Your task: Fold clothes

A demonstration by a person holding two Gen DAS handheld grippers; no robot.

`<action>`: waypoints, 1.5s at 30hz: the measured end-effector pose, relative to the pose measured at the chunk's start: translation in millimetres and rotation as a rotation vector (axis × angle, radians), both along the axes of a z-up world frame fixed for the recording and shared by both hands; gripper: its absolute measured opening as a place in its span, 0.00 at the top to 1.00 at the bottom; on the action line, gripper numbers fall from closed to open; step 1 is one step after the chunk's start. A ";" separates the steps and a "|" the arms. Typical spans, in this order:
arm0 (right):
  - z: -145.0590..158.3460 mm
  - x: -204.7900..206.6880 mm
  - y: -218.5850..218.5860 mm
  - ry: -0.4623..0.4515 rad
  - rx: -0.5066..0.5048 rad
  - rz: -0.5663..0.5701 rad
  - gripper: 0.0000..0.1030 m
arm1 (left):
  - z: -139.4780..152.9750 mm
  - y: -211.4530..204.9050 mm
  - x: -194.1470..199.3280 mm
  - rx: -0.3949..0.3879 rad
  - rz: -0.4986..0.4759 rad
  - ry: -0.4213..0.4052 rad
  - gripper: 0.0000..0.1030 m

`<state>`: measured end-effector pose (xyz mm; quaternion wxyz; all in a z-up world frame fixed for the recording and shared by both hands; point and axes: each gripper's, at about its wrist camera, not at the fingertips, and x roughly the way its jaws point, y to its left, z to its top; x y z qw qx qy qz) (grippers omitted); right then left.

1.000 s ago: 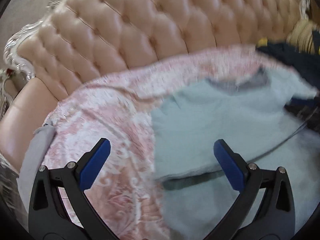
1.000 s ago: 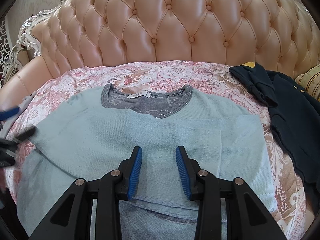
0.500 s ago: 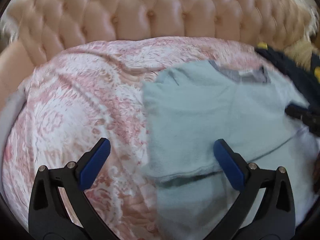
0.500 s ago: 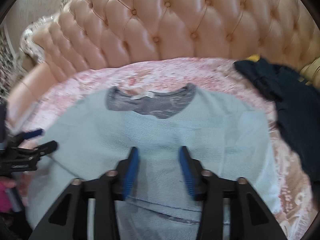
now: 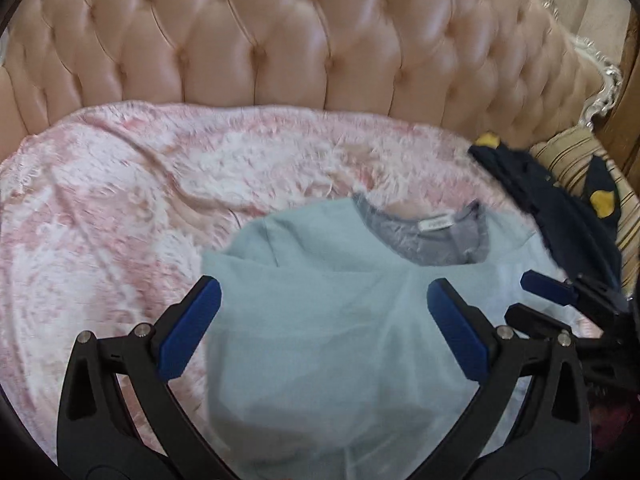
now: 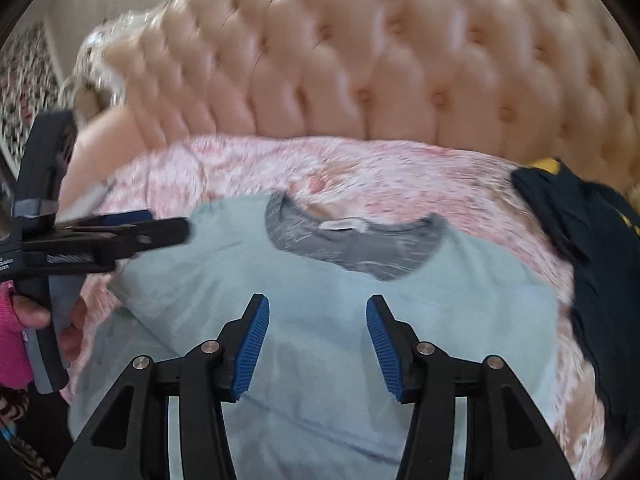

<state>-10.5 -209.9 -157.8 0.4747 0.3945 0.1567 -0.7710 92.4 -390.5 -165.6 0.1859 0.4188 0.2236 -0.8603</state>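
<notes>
A light blue shirt (image 5: pixel 320 360) with a grey collar (image 5: pixel 432 244) lies flat on the pink patterned blanket (image 5: pixel 120 220), neck toward the sofa back. Its left side looks folded inward, with a fold edge on that side. My left gripper (image 5: pixel 322 300) hovers wide open over the shirt's left half, nothing between its fingers. The right gripper (image 6: pixel 317 312) is open above the shirt's (image 6: pixel 460 300) middle, below the collar (image 6: pixel 360 248). Each gripper shows in the other's view: the right gripper (image 5: pixel 552 292) at the shirt's right edge, the left gripper (image 6: pixel 160 232) at its left shoulder.
A dark navy garment (image 6: pixel 600 260) with yellow patches lies crumpled to the right of the shirt, partly on a striped cushion (image 5: pixel 568 160). The tufted beige sofa back (image 5: pixel 300 40) rises behind the blanket. A hand (image 6: pixel 72 328) in a pink sleeve holds the left gripper.
My left gripper has swung right, from over the bare blanket to above the shirt. The right gripper has dropped closer to the shirt and its fingers stand a little wider apart.
</notes>
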 end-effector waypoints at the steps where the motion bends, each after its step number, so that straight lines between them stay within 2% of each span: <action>1: -3.9 0.4 -6.5 0.012 0.024 0.011 0.49 | -8.0 -0.9 -4.7 0.009 0.005 -0.019 0.00; 3: -12.3 -3.7 -13.4 0.024 0.076 0.017 0.47 | -23.9 -2.8 -14.0 0.026 0.014 -0.058 0.00; 5: -18.5 -19.9 -4.4 -0.040 0.053 -0.003 0.43 | -34.0 -6.2 -17.7 0.048 0.027 -0.074 0.00; 9: -18.7 -49.7 38.6 -0.216 -0.121 -0.095 0.42 | -38.0 -14.2 -12.0 0.084 0.055 -0.056 0.00; 10: -14.7 -53.0 49.5 -0.224 -0.155 -0.123 0.42 | -38.6 -12.8 -12.6 0.074 0.056 -0.062 0.00; 13: -0.9 -61.4 83.5 -0.170 -0.207 -0.232 0.42 | -40.2 -11.5 -12.0 0.061 0.059 -0.062 0.00; 14: 2.9 -62.1 87.3 -0.154 -0.206 -0.253 0.41 | -40.3 -10.9 -11.5 0.058 0.061 -0.062 0.00; 16: 7.8 -58.5 80.6 -0.142 -0.196 -0.227 0.40 | -40.5 -9.3 -11.1 0.048 0.065 -0.063 0.00; 19: 8.4 -36.3 46.6 -0.104 -0.134 -0.080 0.40 | -39.6 -9.3 -9.4 0.031 0.067 -0.068 0.00; 22: -3.0 -27.0 21.6 -0.098 -0.066 -0.010 0.40 | -39.5 -10.7 -10.2 0.034 0.067 -0.068 0.00; 24: -20.3 -34.3 19.3 -0.091 0.031 -0.045 0.40 | -39.5 -10.4 -10.8 0.034 0.067 -0.068 0.00; 26: -23.3 -45.0 35.2 -0.122 -0.019 -0.080 0.47 | -39.3 -9.7 -11.1 0.032 0.067 -0.068 0.00; 27: -22.4 -53.3 46.1 -0.141 -0.030 -0.136 0.54 | -39.3 -9.2 -11.3 0.029 0.068 -0.067 0.00; 29: -20.0 -68.7 66.7 -0.216 -0.080 -0.228 0.60 | -39.1 -8.6 -11.5 0.023 0.070 -0.066 0.00; 30: -15.9 -68.9 70.3 -0.217 -0.081 -0.255 0.55 | -39.0 -8.4 -11.4 0.020 0.071 -0.065 0.00; 31: -10.7 -64.4 68.4 -0.180 -0.060 -0.260 0.53 | -38.9 -8.2 -11.2 0.018 0.072 -0.065 0.00; 33: -1.8 -48.3 57.1 -0.103 -0.029 -0.193 0.49 | -38.7 -7.9 -11.7 0.014 0.072 -0.067 0.00; 35: -7.9 -38.4 45.6 -0.097 0.006 -0.141 0.44 | -38.6 -7.9 -11.7 0.015 0.073 -0.067 0.00; 37: -17.7 -32.3 38.3 -0.085 0.044 -0.108 0.43 | -38.7 -7.9 -11.6 0.015 0.073 -0.068 0.00; 38: -20.1 -32.3 41.4 -0.082 0.030 -0.103 0.43 | -38.7 -7.7 -11.7 0.014 0.073 -0.068 0.00; 41: -12.9 -43.7 59.5 -0.142 -0.027 -0.151 0.43 | -38.6 -6.9 -11.6 0.006 0.073 -0.069 0.00; 42: -9.0 -48.2 67.1 -0.136 -0.032 -0.190 0.42 | -37.8 -6.1 -11.4 -0.001 0.074 -0.069 0.00; 43: -5.2 -52.6 74.0 -0.131 -0.040 -0.225 0.39 | -35.2 -4.2 -11.0 -0.017 0.075 -0.069 0.00; 45: 1.6 -62.0 83.5 -0.128 -0.077 -0.269 0.18 | -26.8 -0.4 -8.8 -0.053 0.088 -0.055 0.00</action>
